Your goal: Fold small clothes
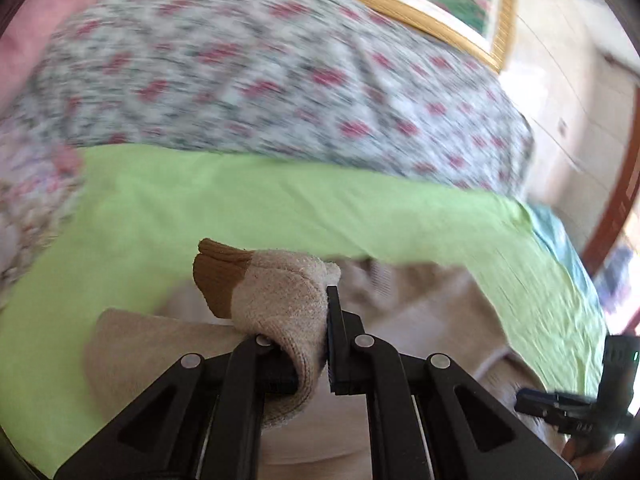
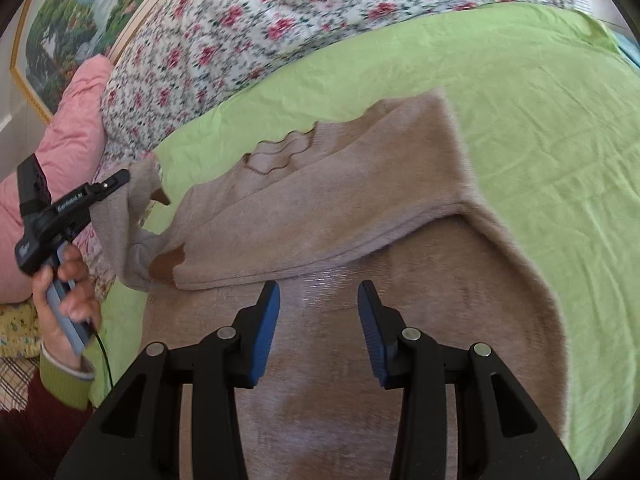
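A beige knit sweater [image 2: 320, 200] lies on the green sheet [image 2: 540, 120]. One sleeve is folded across its body, its brown cuff [image 2: 166, 266] at the left edge. My left gripper [image 1: 308, 320] is shut on the other sleeve [image 1: 280, 296], which drapes over the left finger with its brown cuff [image 1: 216, 280] sticking up. In the right wrist view, the left gripper [image 2: 116, 180] holds that sleeve [image 2: 120, 220] lifted off the bed at the sweater's left side. My right gripper [image 2: 318, 300] stands open above the sweater's body, with nothing between its blue pads [image 2: 266, 328].
A floral quilt [image 2: 280, 20] is heaped along the far side of the bed, with a pink pillow [image 2: 68, 140] to its left. A framed landscape picture [image 2: 60, 20] hangs behind. A hand [image 2: 64, 284] with a green cuff grips the left tool. The right gripper [image 1: 576, 404] shows at the lower right.
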### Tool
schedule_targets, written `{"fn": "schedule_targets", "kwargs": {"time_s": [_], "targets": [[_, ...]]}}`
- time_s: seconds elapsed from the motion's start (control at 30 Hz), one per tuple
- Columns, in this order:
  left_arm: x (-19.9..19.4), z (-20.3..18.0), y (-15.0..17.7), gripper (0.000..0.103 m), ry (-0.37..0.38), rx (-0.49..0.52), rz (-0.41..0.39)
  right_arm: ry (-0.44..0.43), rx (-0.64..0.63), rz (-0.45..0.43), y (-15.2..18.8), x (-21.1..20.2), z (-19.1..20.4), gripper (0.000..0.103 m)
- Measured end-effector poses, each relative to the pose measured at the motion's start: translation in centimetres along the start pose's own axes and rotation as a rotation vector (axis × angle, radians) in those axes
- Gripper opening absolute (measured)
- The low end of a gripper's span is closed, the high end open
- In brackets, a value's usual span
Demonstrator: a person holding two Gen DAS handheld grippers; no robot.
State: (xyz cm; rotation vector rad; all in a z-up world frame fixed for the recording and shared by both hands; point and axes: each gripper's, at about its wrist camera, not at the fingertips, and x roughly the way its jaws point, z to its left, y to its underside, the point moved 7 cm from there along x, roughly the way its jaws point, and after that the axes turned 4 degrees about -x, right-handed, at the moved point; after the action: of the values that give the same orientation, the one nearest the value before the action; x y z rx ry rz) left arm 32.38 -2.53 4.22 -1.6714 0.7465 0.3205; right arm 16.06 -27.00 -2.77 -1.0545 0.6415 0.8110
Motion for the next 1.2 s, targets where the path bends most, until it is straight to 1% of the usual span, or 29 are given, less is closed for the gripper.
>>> {"fn": "schedule_targets", "kwargs": {"time_s": [0.07,0.13,0.23,0.33,0.37,0.4,0.43,0.47,0.5,0.6,0.7,0.73,0.83,0.9,1.0,1.07,1.1,1.2], "targets": [[2.0,-2.9,1.5,0.007,0.024,0.044,0.034,0.012,0.028,-0.012,0.2,-0.7,-1.1,0.042],[3.2,-5.2,3.1,0.007,0.041,0.07,0.064,0.021,0.055,-0.022,0.3,-1.3,-2.2,0.042],[5.9,-7.3,5.8,0.009,0.035,0.097,0.131,0.036,0.088,-0.033,0.4,-1.9,-3.5,0.042],[7.9,-7.7,8.0,0.017,0.043,0.105,0.206,0.039,0.106,-0.034,0.4,-2.1,-4.2,0.042],[8.2,-7.5,8.5,0.027,0.054,0.099,0.231,0.038,0.109,-0.034,0.3,-2.1,-4.2,0.042],[8.3,-7.2,9.1,0.041,0.066,0.085,0.262,0.036,0.109,-0.034,0.2,-2.0,-4.3,0.042],[8.4,-7.0,9.6,0.049,0.065,0.081,0.275,0.035,0.108,-0.031,0.1,-1.9,-4.2,0.042],[7.9,-6.7,9.9,0.059,0.062,0.081,0.277,0.031,0.105,-0.027,-0.1,-1.7,-4.0,0.042],[7.1,-6.5,10.2,0.067,0.062,0.084,0.269,0.027,0.102,-0.025,-0.2,-1.5,-3.8,0.043],[4.0,-5.1,11.1,0.073,0.068,0.079,0.249,0.011,0.076,-0.018,-1.0,-0.5,-2.7,0.047],[0.7,-2.7,11.8,0.075,0.057,0.054,0.235,-0.012,0.031,0.001,-1.9,1.2,-0.7,0.047],[-0.3,-1.6,11.9,0.075,0.04,0.047,0.229,-0.02,0.012,0.008,-2.2,1.8,0.0,0.047],[-3.0,2.6,12.5,0.075,-0.061,0.015,0.204,-0.038,-0.053,0.027,-3.2,3.5,2.5,0.047],[-4.2,6.1,12.9,0.075,-0.162,-0.018,0.193,-0.038,-0.111,0.036,-3.8,4.5,4.6,0.047],[-4.4,11.2,13.7,0.075,-0.288,-0.075,0.216,-0.037,-0.223,0.051,-4.8,6.6,8.2,0.049],[-4.0,13.4,14.1,0.075,-0.317,-0.102,0.236,-0.013,-0.289,0.076,-5.6,8.7,10.0,0.053],[-3.8,14.0,14.3,0.075,-0.326,-0.109,0.246,-0.009,-0.3,0.085,-5.9,9.4,10.4,0.054],[-2.9,15.3,14.7,0.075,-0.354,-0.115,0.264,-0.004,-0.284,0.113,-7.1,12.2,10.7,0.054]]}}
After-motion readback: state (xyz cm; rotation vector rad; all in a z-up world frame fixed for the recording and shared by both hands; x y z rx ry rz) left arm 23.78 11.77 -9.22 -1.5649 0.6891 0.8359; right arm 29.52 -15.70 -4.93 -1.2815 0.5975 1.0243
